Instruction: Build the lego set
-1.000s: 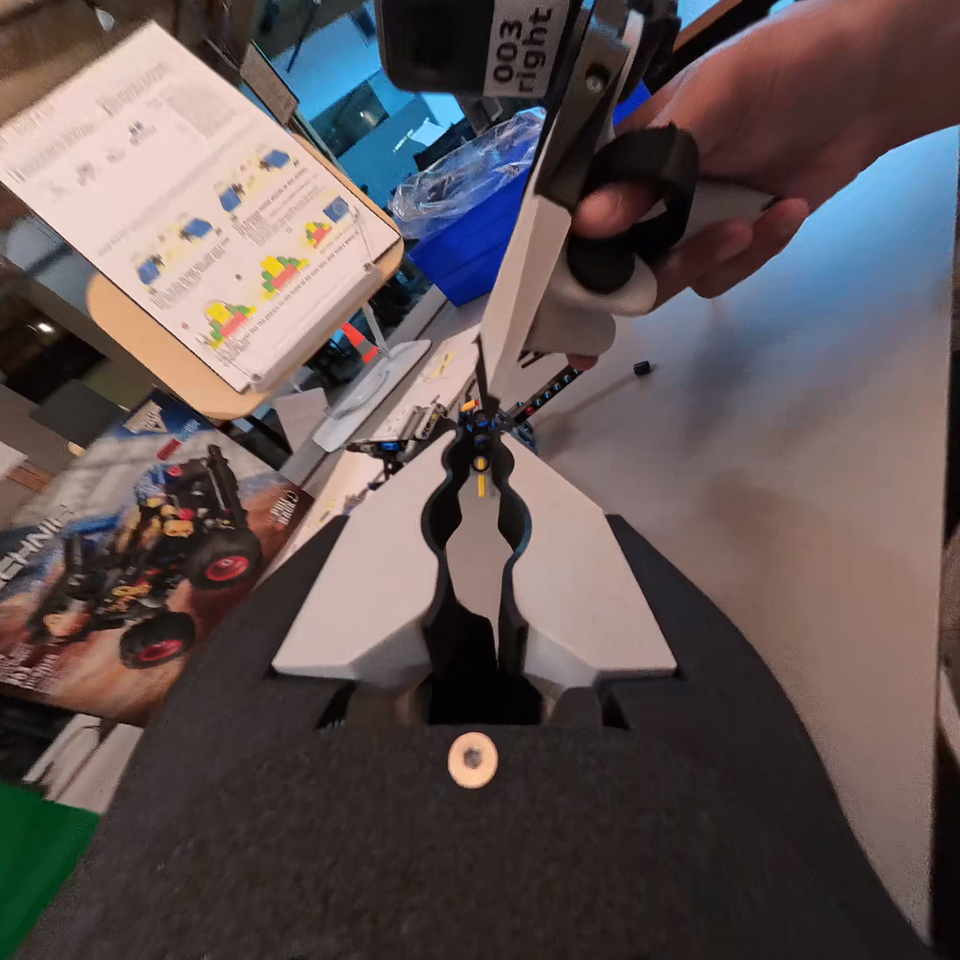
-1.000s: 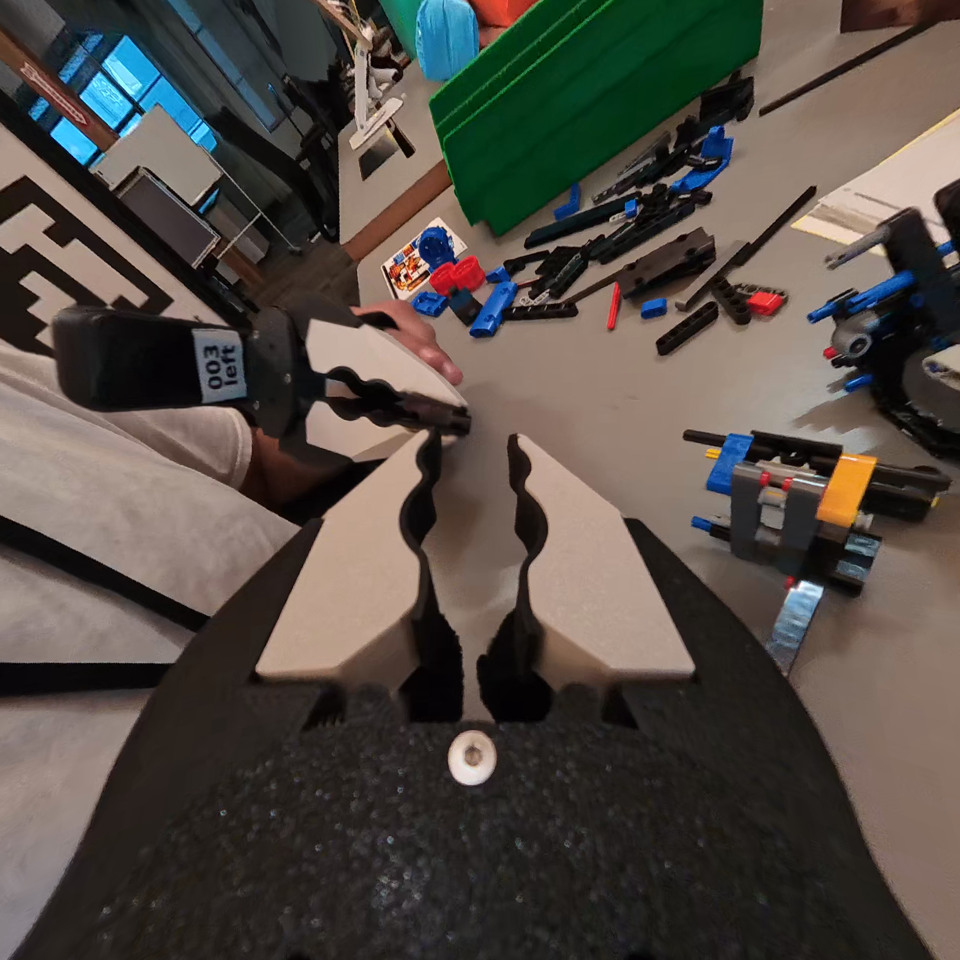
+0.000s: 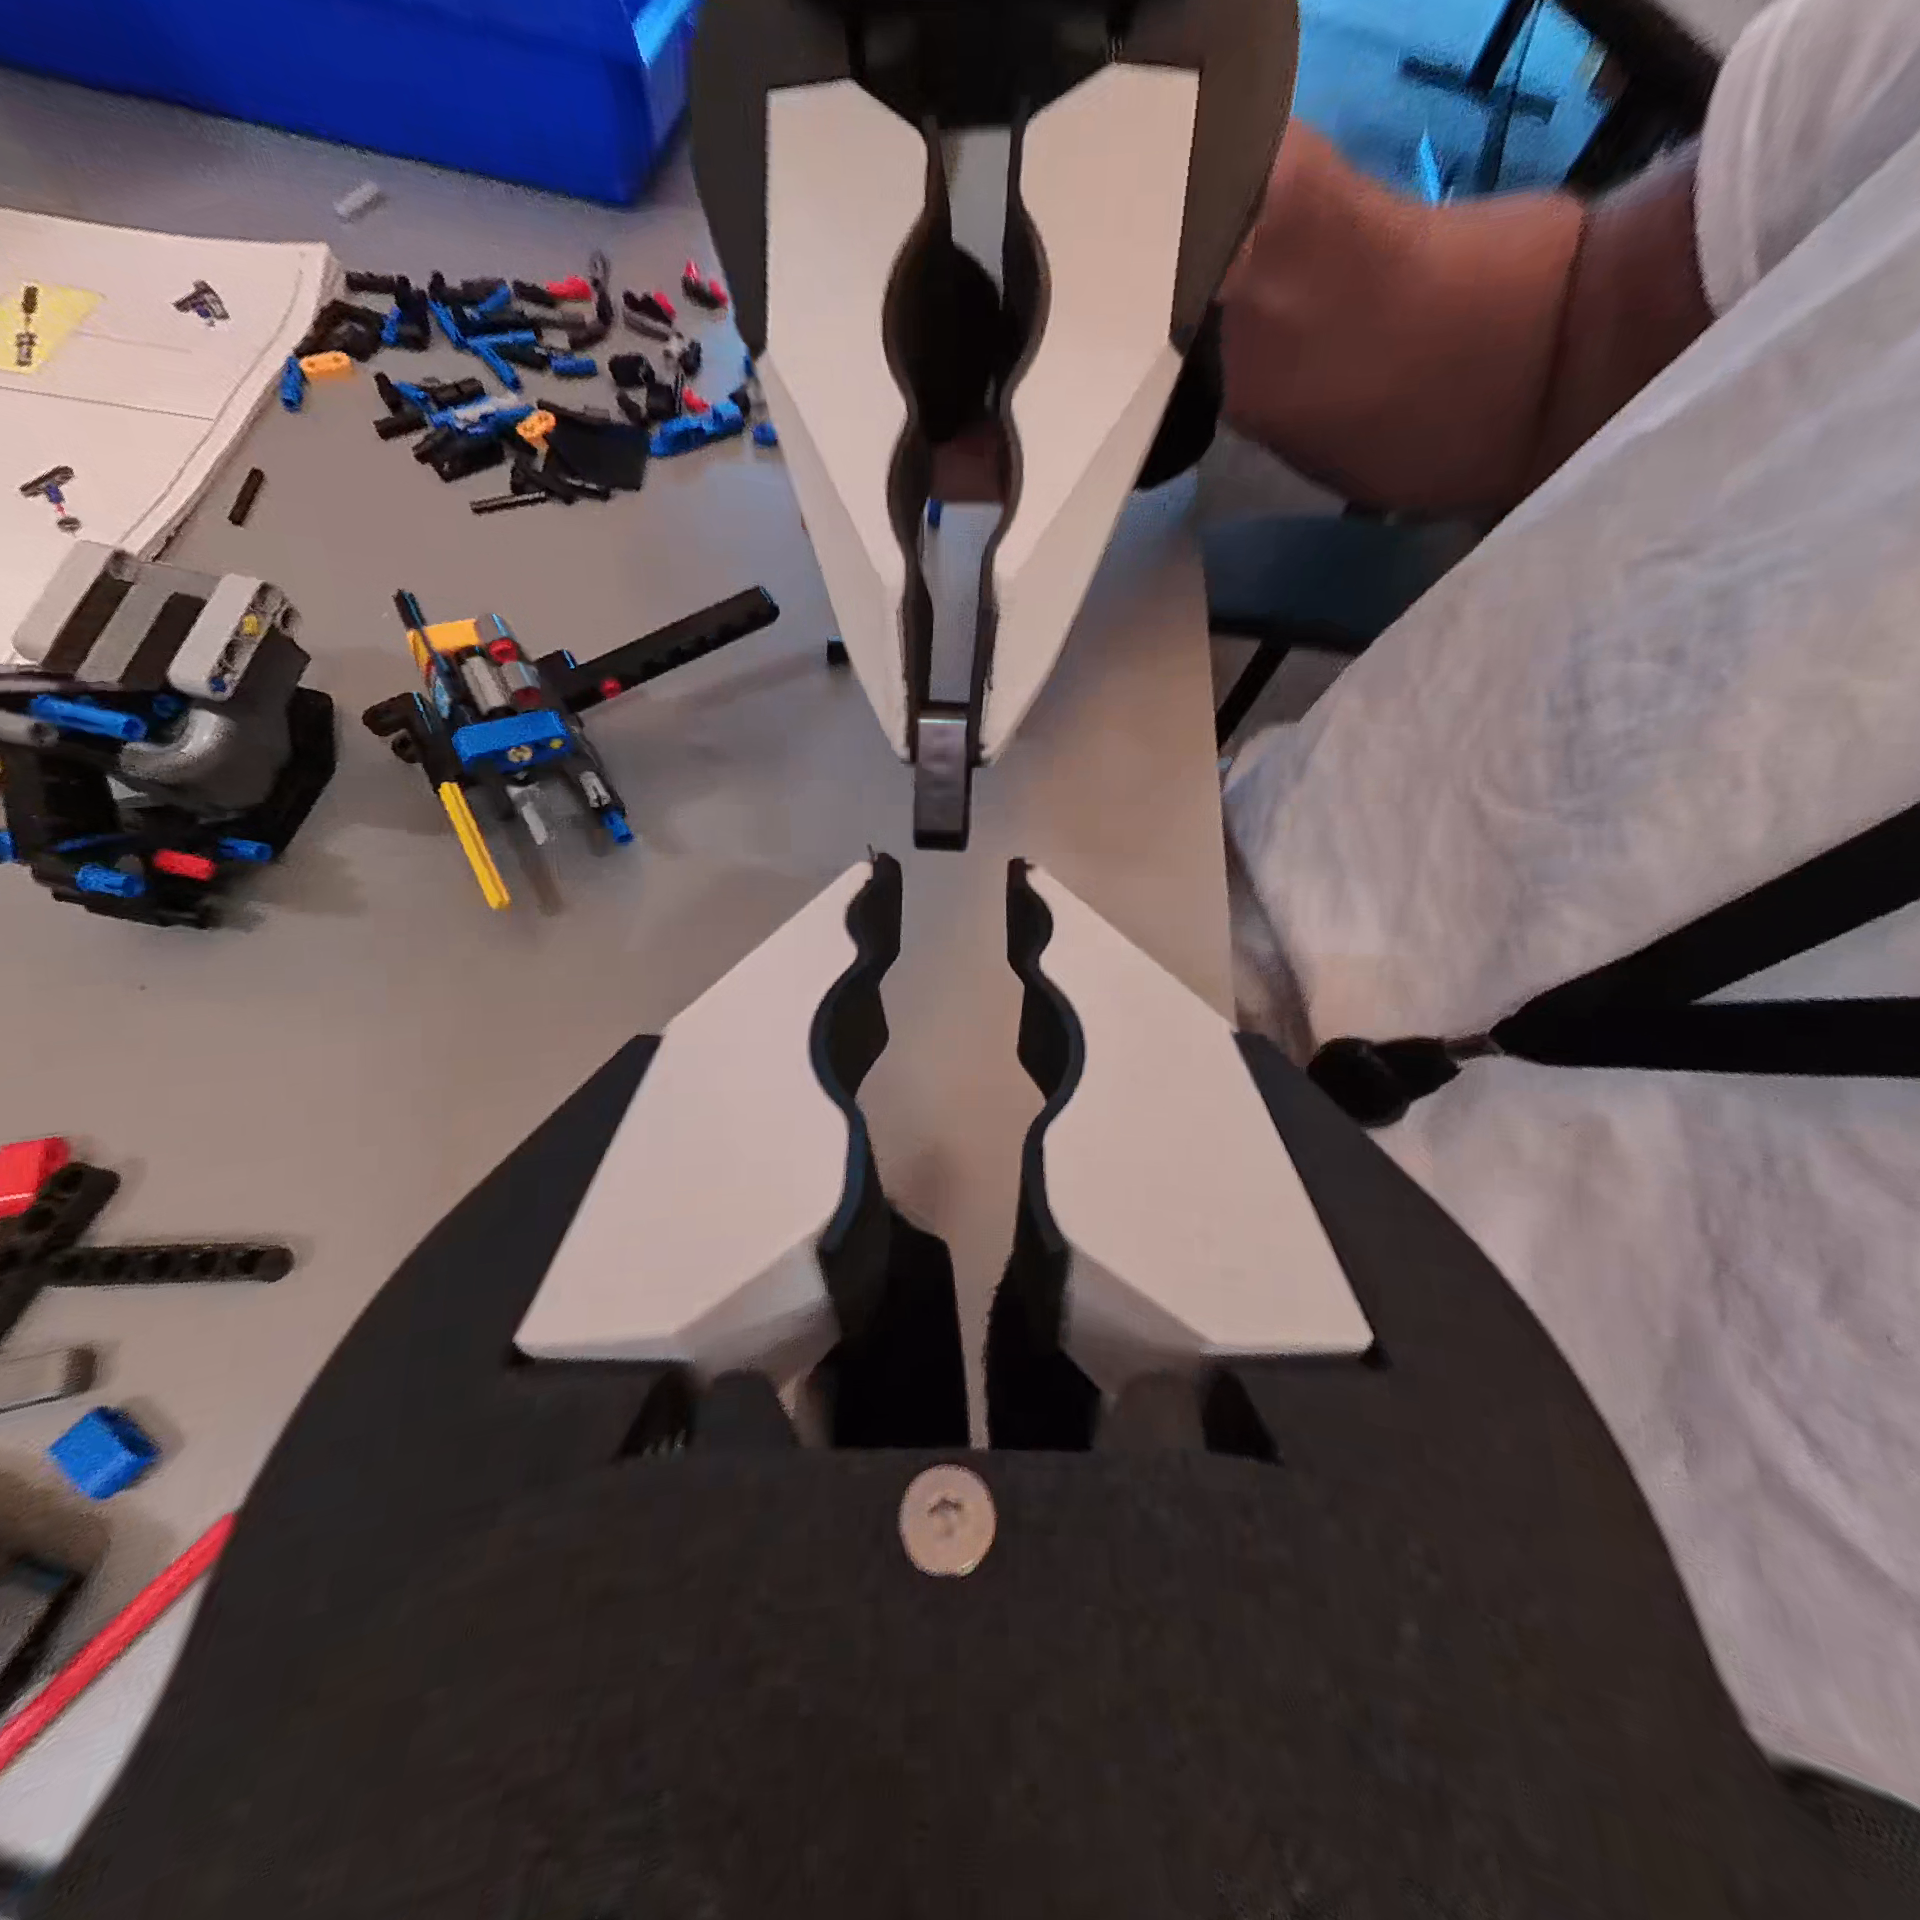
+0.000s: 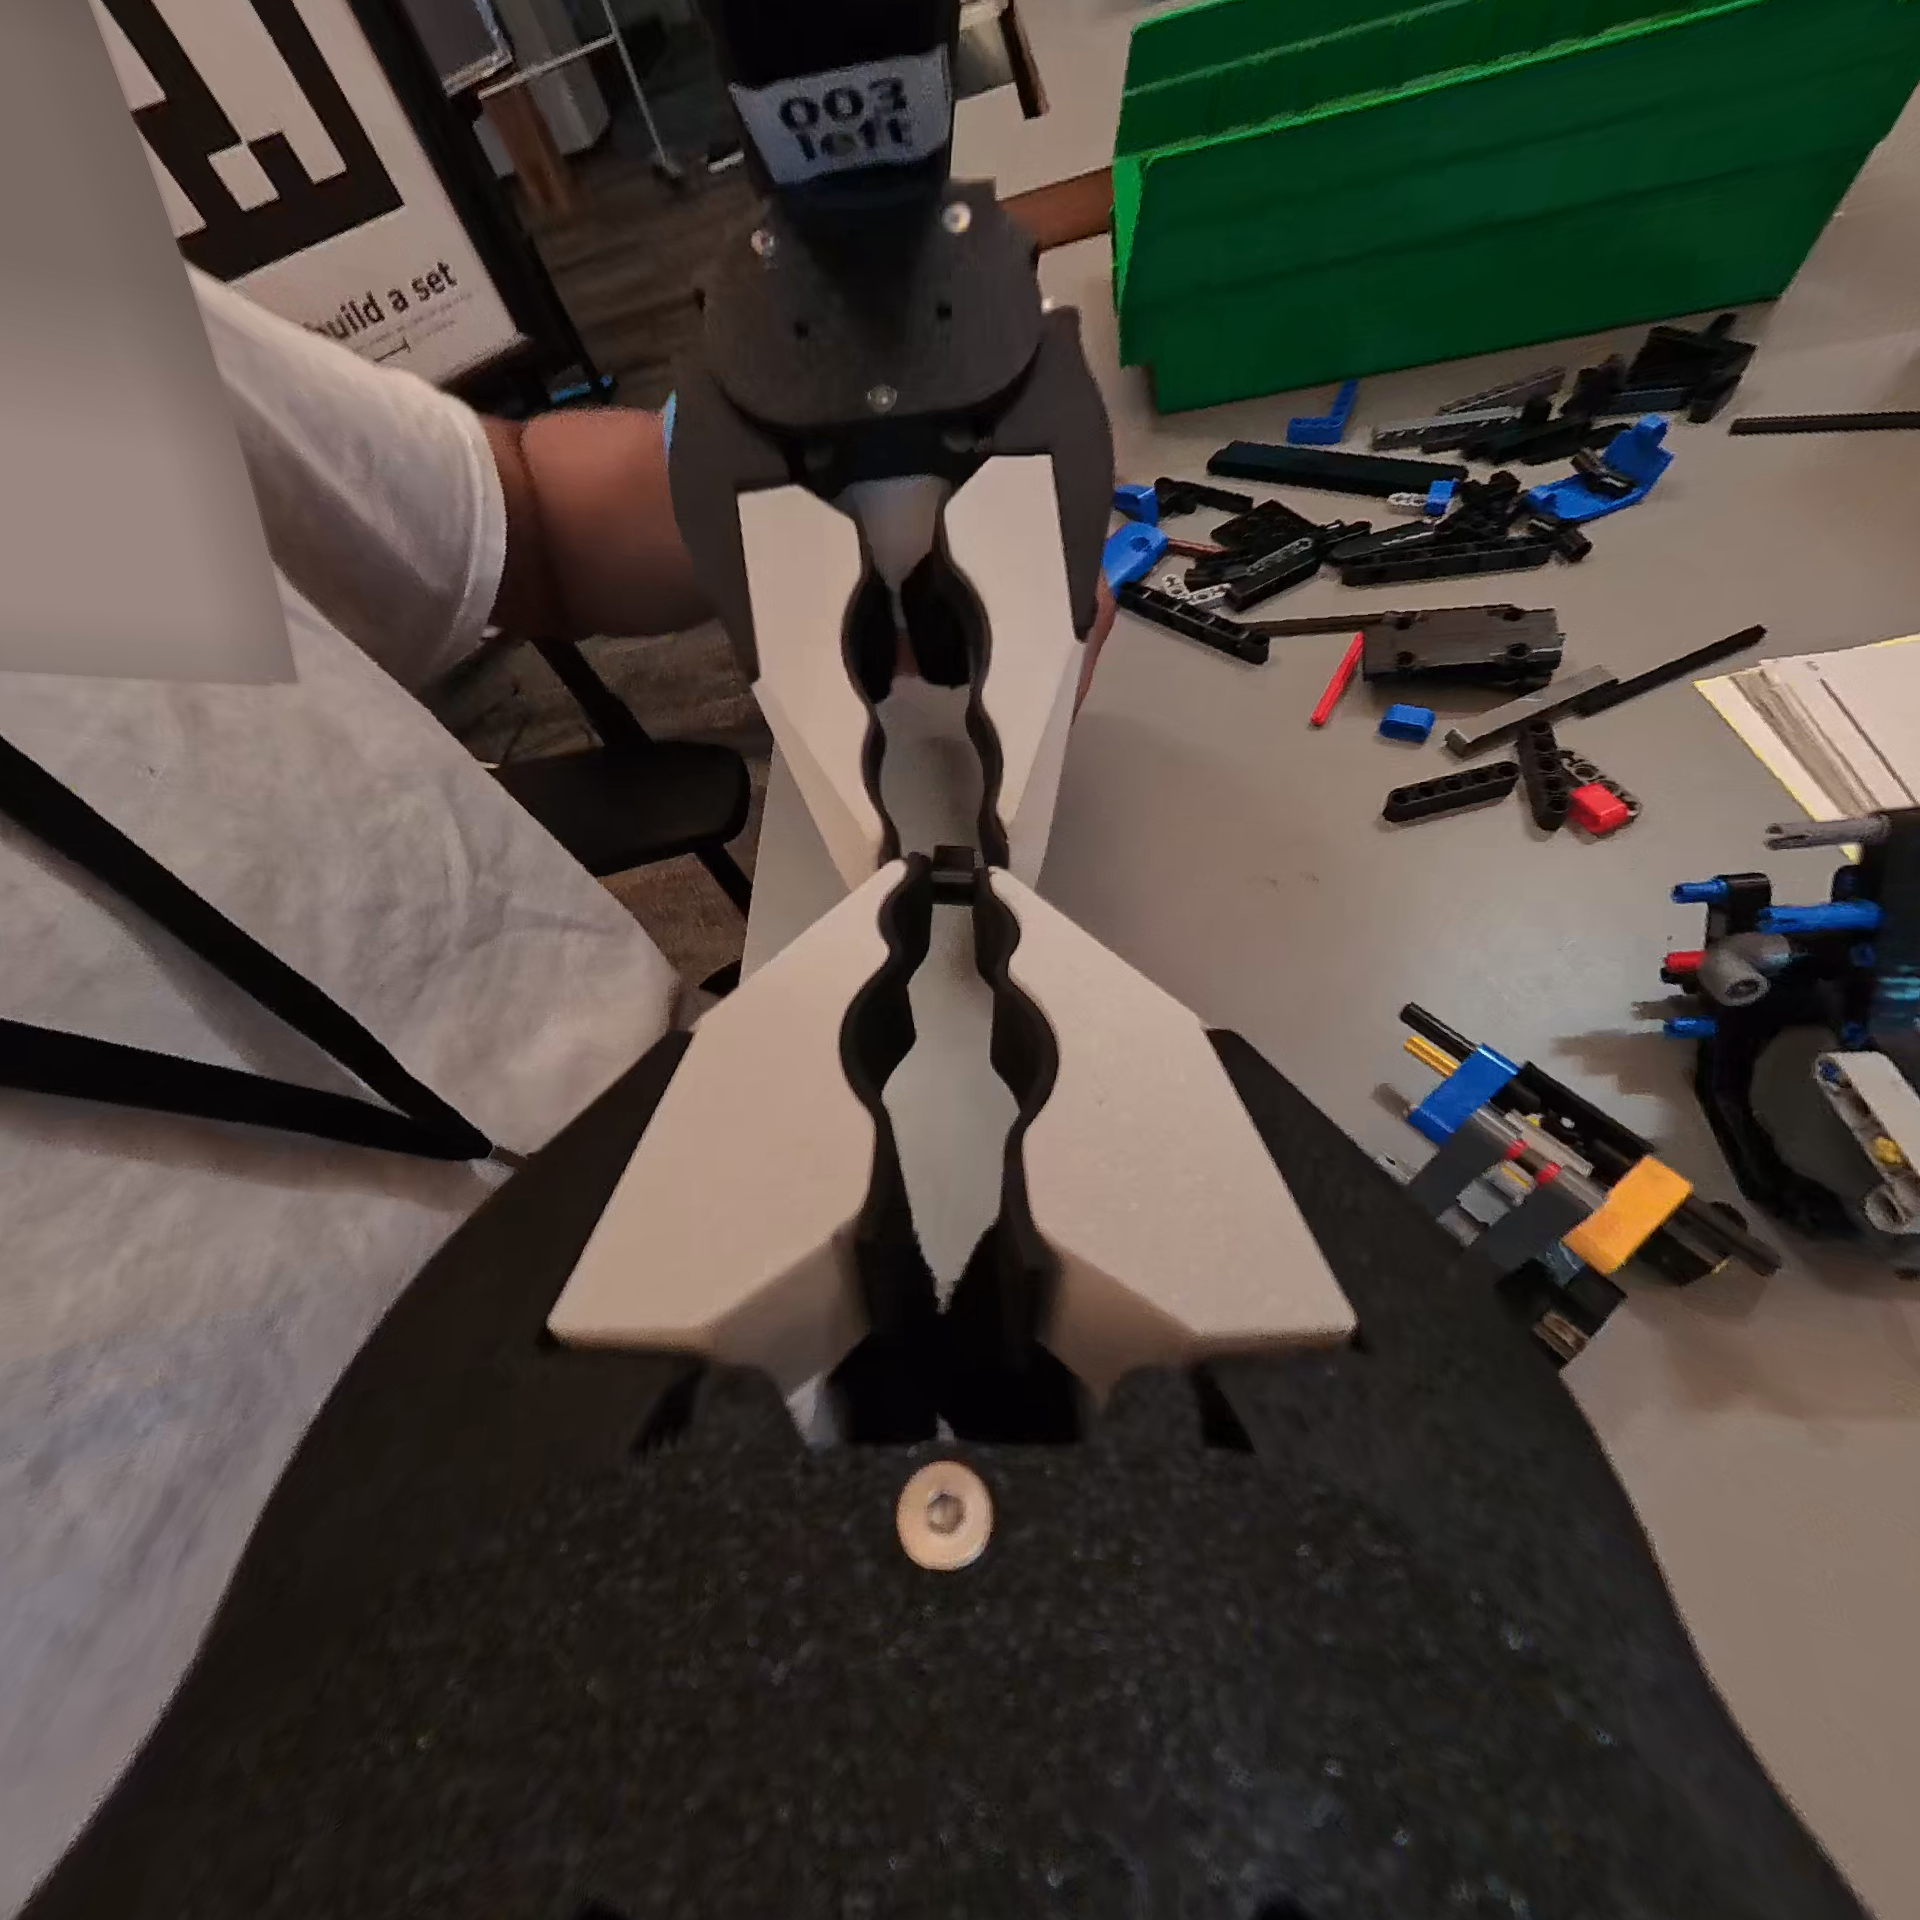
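Right jaws pinched nearly together on a small black lego piece (image 3: 940, 784), which sticks out past the tips; left jaws parted with a clear gap, nothing between them. Right gripper (image 4: 951, 873) and left gripper (image 3: 940, 868) point tip to tip above the grey table (image 3: 364, 1039), the black piece just short of the left gripper's gap, not touching that I can tell.

Person's white shirt (image 3: 1610, 935) with black straps fills the near side; arm behind each gripper partly hidden by gripper bodies. Green bin (image 4: 1455, 208) at the far edge, cut off by frame. Blue bin (image 3: 364, 73) at the other end, only its lower wall showing. Instruction booklet (image 3: 125, 364) lies flat, cut off at the edge. White label with print on the left gripper's handle; a poster (image 4: 291, 156) with big black block pattern and print behind the person.

Large black-grey lego assembly (image 3: 145, 748) with blue pins, partly out of frame. Just beside it, apart, the smaller sub-assembly (image 3: 499, 717) with blue, orange and yellow parts and a long black beam. Loose piles of black, blue and red pieces (image 3: 520, 384) farther back; another spread (image 4: 1455, 582) near the green bin, too jumbled to sort. Red axle (image 3: 104, 1642) and blue brick (image 3: 101, 1449) near the left gripper's body. Bare table under and between the grippers.
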The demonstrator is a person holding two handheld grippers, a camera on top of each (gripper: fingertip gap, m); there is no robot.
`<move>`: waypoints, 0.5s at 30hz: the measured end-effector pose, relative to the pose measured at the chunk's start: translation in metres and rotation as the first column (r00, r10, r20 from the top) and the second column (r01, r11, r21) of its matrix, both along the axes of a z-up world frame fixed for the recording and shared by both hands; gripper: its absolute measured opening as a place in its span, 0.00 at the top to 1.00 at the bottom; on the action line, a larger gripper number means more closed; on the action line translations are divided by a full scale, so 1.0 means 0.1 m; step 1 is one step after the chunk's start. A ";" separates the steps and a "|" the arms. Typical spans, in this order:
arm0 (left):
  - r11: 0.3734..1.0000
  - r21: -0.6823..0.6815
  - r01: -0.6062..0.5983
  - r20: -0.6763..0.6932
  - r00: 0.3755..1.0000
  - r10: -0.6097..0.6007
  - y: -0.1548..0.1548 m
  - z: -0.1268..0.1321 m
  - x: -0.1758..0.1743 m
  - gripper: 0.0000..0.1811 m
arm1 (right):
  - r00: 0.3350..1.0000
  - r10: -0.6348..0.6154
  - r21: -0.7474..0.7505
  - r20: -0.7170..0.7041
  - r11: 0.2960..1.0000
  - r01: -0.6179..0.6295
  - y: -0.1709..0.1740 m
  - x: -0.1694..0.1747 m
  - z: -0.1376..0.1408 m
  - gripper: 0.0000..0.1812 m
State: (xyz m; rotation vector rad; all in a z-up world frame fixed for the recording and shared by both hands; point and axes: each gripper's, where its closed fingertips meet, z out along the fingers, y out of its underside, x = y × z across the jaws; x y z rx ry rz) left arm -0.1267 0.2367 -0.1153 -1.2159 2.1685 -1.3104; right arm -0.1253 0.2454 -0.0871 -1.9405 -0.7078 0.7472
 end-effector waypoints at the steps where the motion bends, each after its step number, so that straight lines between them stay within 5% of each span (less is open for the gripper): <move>1: 0.999 0.032 0.007 -0.007 1.000 -0.006 0.01 -0.01 0.01 0.91 | 1.000 0.012 -0.003 0.004 1.000 -0.012 -0.01 -0.01 0.00 0.96; 10: 0.995 0.065 0.071 -0.049 0.996 -0.068 -0.06 0.01 0.03 0.96 | 0.998 0.037 -0.014 0.044 0.999 -0.036 -0.06 -0.02 -0.09 0.96; 15: 0.997 -0.030 0.070 -0.085 0.994 -0.072 -0.07 0.03 0.06 0.97 | 0.999 0.036 -0.004 0.037 0.999 -0.036 -0.07 0.01 -0.09 0.96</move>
